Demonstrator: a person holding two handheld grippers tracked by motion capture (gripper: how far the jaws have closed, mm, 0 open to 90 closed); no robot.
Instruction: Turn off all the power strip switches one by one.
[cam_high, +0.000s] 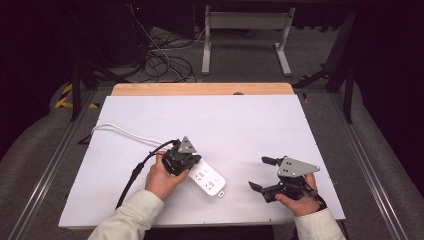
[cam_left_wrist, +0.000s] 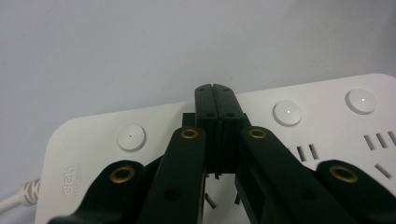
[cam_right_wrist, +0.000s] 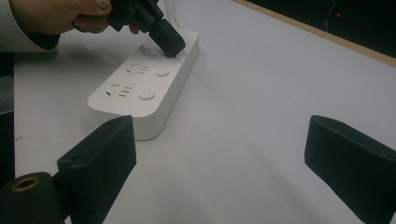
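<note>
Power strip (cam_high: 206, 179) on white table (cam_high: 240, 125), left tongs (cam_left_wrist: 215, 93) clenched, pressing it, right tongs (cam_high: 261, 173) released nearby

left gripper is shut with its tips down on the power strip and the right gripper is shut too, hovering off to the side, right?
Not quite: the right gripper is open, its fingers spread wide apart in the right gripper view. The left gripper is indeed shut, tips down on the power strip.
</note>
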